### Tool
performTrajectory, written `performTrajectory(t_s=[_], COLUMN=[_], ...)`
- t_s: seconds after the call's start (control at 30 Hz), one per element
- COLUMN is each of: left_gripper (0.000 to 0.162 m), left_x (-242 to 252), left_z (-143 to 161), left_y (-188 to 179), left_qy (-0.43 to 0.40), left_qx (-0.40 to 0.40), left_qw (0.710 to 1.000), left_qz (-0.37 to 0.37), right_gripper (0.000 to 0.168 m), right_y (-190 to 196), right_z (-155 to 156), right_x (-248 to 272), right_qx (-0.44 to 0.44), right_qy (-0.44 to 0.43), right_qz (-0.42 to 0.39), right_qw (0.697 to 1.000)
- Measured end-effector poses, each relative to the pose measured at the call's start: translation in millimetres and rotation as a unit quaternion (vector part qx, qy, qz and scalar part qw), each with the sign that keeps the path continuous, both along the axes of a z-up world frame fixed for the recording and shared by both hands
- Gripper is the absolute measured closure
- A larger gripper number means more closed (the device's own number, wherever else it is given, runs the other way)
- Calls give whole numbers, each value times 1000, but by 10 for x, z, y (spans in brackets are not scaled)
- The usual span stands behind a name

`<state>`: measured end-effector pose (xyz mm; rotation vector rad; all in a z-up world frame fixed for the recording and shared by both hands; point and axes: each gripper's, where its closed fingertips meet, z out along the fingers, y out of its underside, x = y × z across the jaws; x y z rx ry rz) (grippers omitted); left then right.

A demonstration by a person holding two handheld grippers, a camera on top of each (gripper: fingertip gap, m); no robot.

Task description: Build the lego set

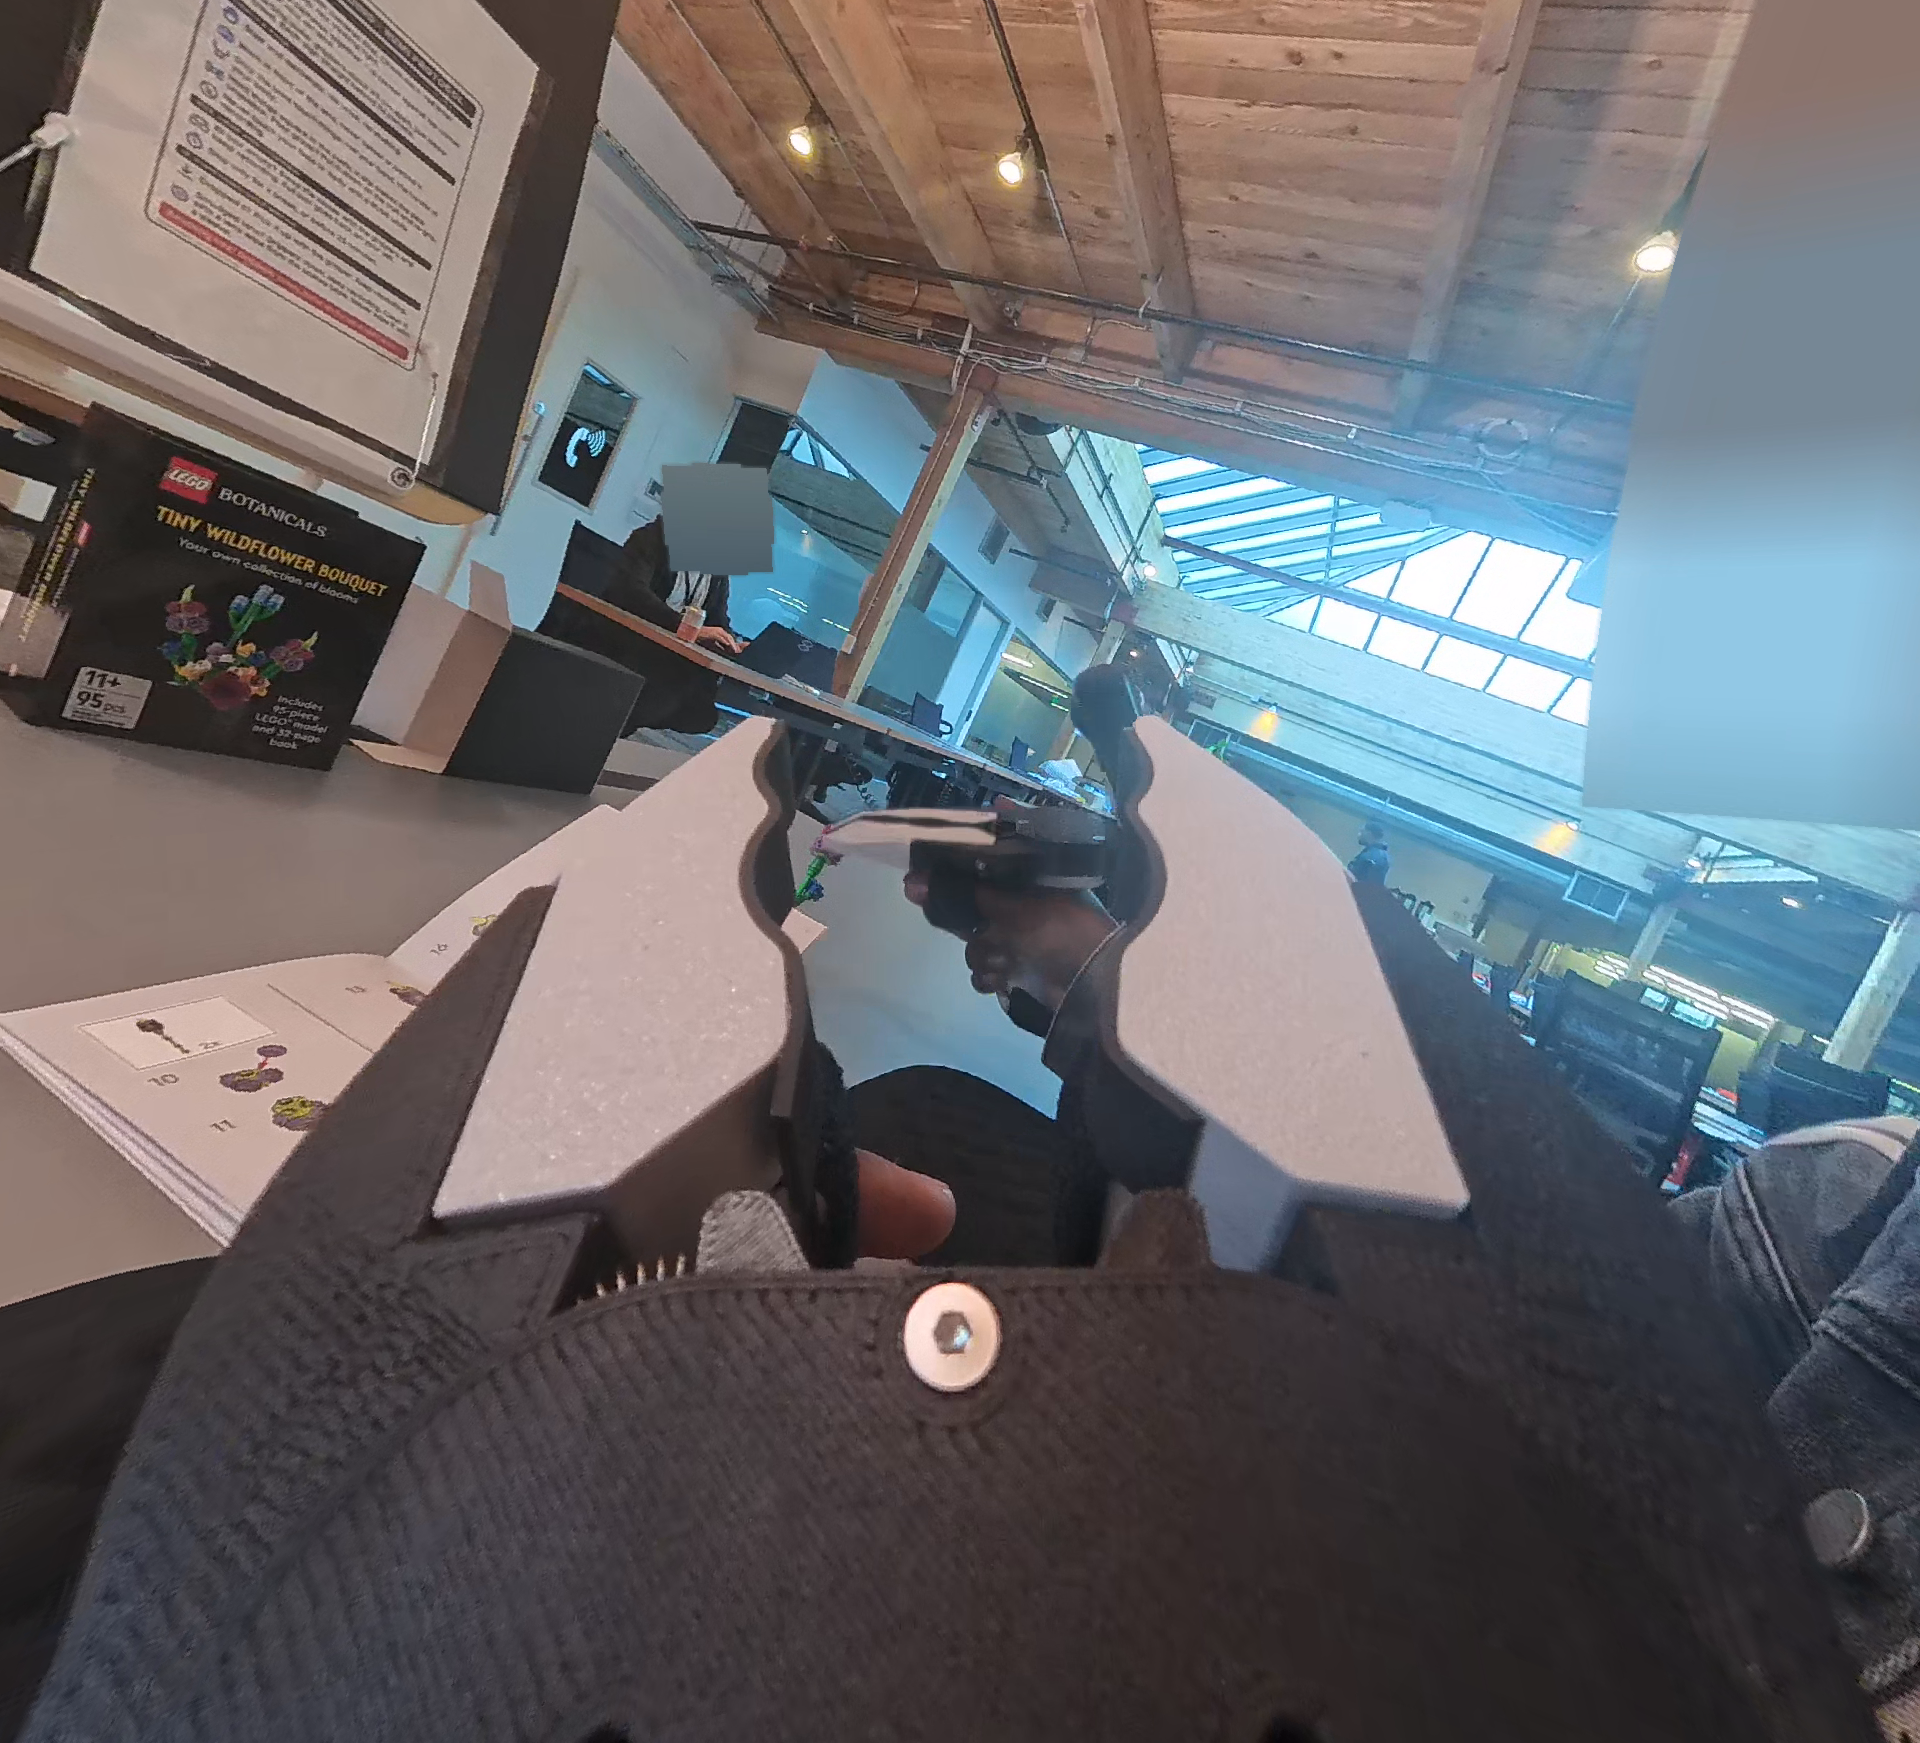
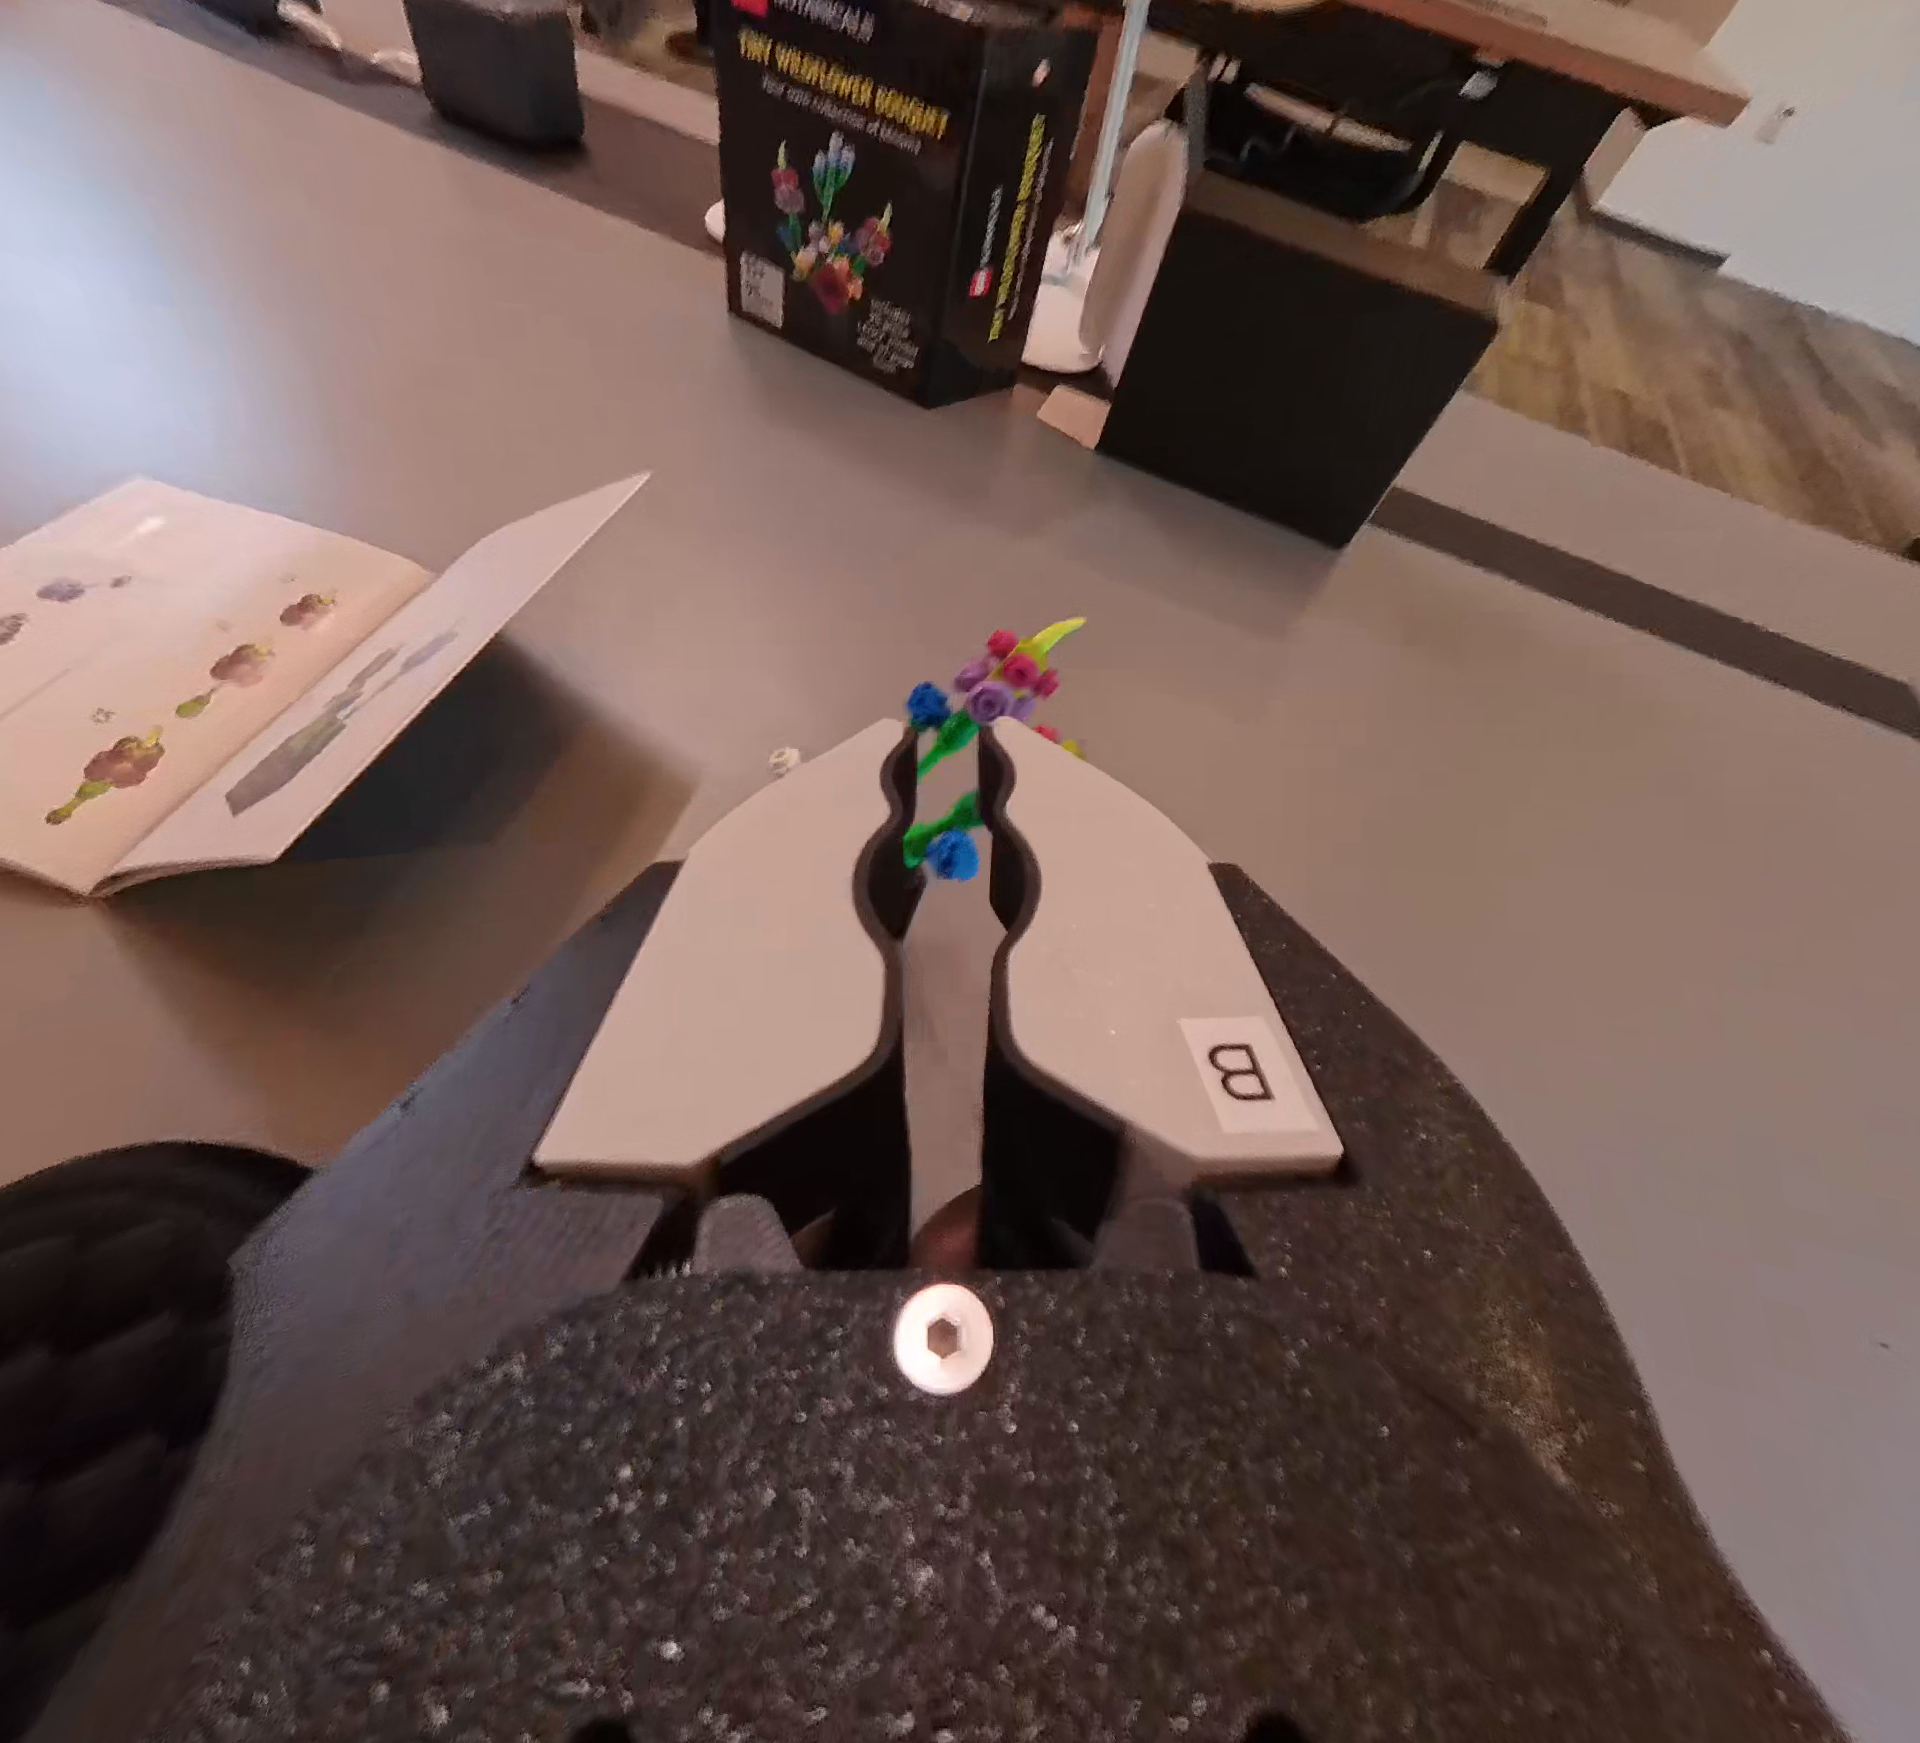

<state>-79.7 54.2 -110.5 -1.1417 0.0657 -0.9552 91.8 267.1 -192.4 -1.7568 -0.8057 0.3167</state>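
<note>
My right gripper [image 2: 948, 732] is shut on the green stem of a small lego flower bunch [image 2: 992, 691] with purple, pink and blue blooms and a lime leaf, and holds it upright above the grey table [image 2: 1507, 914]. A second blue bloom [image 2: 951, 857] sits lower between the fingers. My left gripper [image 1: 951, 737] is open and empty, tilted up towards the ceiling. Beyond its fingers the right gripper [image 1: 847, 846] shows, held by a hand, with the flower bunch [image 1: 814, 874] at its tip.
An open instruction booklet [image 2: 208, 675] lies on the table to the left; it also shows in the left wrist view [image 1: 197, 1080]. The black lego box [image 2: 862, 166] [image 1: 229, 592] stands behind, beside a black block [image 2: 1288, 363]. A tiny white piece [image 2: 781, 760] lies near the fingertips. A person [image 1: 665, 623] sits at a far desk. The grippers' ends are close to 30 centimeters from one another.
</note>
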Motion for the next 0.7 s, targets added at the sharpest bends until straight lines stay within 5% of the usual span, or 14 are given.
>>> performTrajectory(t_s=[0.27, 0.43, 0.57, 0.7], left_gripper=[104, 103, 107, 107], left_x=[-11, 11, 116, 138], left_z=[-5, -7, 35, 250], left_y=[-3, -12, 2, 85], left_qy=[0, 2, 63, 132], left_qx=[0, -1, 5, 44], left_qw=[1000, 1000, 998, 990], left_qz=[1, -6, -11, 16], right_gripper=[136, 115, 105, 108], right_y=[-17, 345, 400, 205], right_z=[146, 39, -156, 37], right_x=[36, 99, 112, 229], right_qx=[2, -132, -298, -208], right_qy=[56, 105, 132, 106], right_qz=[38, 79, 137, 178], right_qw=[998, 982, 936, 956])
